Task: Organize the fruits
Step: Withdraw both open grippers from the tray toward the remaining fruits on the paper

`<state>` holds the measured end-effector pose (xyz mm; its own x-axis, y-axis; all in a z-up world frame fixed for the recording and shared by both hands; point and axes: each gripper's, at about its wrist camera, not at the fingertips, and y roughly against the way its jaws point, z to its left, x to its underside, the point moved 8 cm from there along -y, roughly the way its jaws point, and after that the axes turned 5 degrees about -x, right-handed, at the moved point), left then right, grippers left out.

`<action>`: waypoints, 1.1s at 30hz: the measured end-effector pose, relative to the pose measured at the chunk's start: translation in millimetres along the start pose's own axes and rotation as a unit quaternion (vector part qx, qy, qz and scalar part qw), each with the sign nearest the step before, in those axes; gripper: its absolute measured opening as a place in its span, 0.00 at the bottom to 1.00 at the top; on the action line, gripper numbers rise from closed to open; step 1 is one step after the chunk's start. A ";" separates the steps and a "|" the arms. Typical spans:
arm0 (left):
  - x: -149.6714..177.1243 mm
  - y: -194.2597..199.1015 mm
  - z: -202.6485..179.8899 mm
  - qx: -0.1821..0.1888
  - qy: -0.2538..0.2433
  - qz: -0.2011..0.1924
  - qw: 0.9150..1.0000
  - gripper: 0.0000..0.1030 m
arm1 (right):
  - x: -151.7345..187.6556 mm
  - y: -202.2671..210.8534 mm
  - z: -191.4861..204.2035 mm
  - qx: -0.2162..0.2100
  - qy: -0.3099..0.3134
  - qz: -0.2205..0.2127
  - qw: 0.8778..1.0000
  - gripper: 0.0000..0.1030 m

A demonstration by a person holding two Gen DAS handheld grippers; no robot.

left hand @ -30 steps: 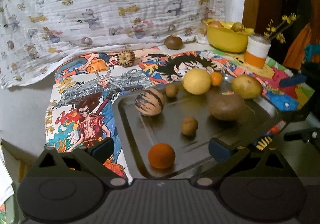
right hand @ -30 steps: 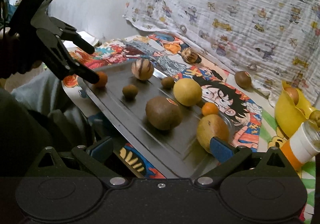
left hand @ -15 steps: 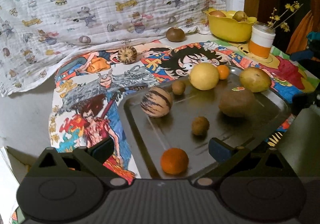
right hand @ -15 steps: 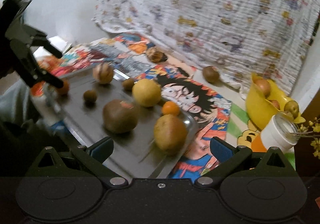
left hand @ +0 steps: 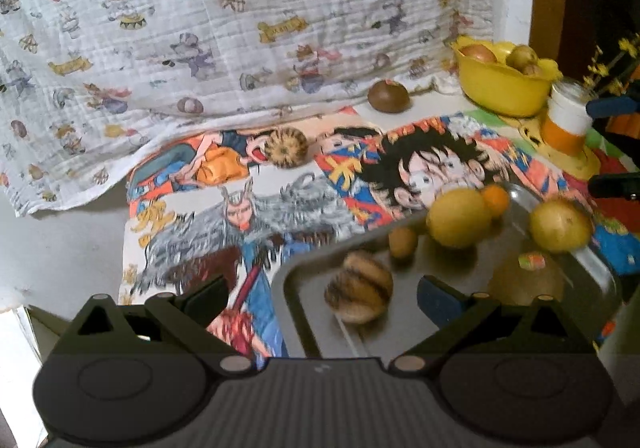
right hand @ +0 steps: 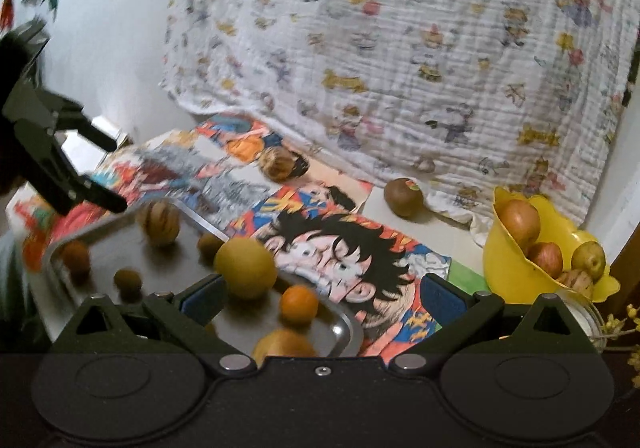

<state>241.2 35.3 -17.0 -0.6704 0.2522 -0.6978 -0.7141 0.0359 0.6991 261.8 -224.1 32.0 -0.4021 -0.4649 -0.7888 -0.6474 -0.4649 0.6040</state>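
Note:
A metal tray (left hand: 298,304) (right hand: 100,236) holds several fruits: a striped round fruit (left hand: 358,298) (right hand: 160,222), a big yellow fruit (left hand: 458,218) (right hand: 246,268), a small orange (left hand: 496,200) (right hand: 298,304), a yellow-green fruit (left hand: 560,226) and a brown fruit (left hand: 524,280). A yellow bowl (left hand: 500,88) (right hand: 504,264) holds more fruit. A kiwi (left hand: 388,96) (right hand: 403,197) and a striped fruit (left hand: 286,147) (right hand: 282,164) lie loose on the mat. My left gripper (left hand: 322,294) (right hand: 100,172) is open and empty at the tray's near-left corner. My right gripper (right hand: 324,298) is open and empty over the tray's right end.
A cartoon-print mat (left hand: 240,204) (right hand: 360,248) covers the table. A patterned white cloth (left hand: 240,28) (right hand: 400,48) hangs behind. A white and orange jar (left hand: 568,120) with yellow flowers stands right of the bowl.
Both grippers have moved forward and up over the table. The tray has slid lower in both views, and the near fruits have dropped out of the left wrist view.

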 end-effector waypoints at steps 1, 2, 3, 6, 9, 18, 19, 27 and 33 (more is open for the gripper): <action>-5.5 -2.8 0.9 -0.002 0.000 -0.002 1.000 0.99 | -2.4 -3.1 -4.4 0.001 -0.010 0.000 1.000 0.99; -10.9 -5.5 1.8 -0.003 -0.002 -0.004 1.000 0.99 | -5.5 -6.2 -9.1 0.002 -0.020 -0.001 1.000 0.99; -16.9 -8.5 2.6 -0.004 -0.003 -0.006 1.000 0.99 | -9.1 -9.5 -14.3 0.004 -0.030 -0.003 1.000 0.99; -33.3 -18.5 5.5 -0.006 -0.001 -0.013 1.000 0.99 | -19.0 -18.4 -28.3 0.015 -0.055 -0.013 0.998 0.99; -45.5 -32.4 8.6 -0.004 0.010 -0.014 1.000 0.99 | -28.2 -31.1 -38.2 0.023 -0.069 -0.021 0.997 0.99; -63.9 -73.0 21.8 -0.003 0.050 0.000 0.999 0.99 | -47.2 -74.5 -59.8 0.070 -0.101 -0.003 0.992 0.99; -66.8 -75.7 23.1 -0.001 0.054 0.002 0.999 0.99 | -51.0 -76.7 -64.3 0.071 -0.111 -0.002 0.991 0.99; -99.0 -97.2 34.0 0.008 0.068 -0.010 0.998 0.99 | -86.8 -101.4 -89.5 0.034 -0.182 0.024 0.982 0.99; -108.6 -129.2 41.7 0.017 0.085 0.002 0.996 0.99 | -82.4 -149.9 -93.0 0.026 -0.187 0.082 0.979 0.99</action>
<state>414.6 43.6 -25.1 -0.6998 0.0848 -0.7093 -0.7060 0.0694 0.7048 452.2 -186.2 17.0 -0.7064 -0.2171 -0.6737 -0.5822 -0.3630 0.7275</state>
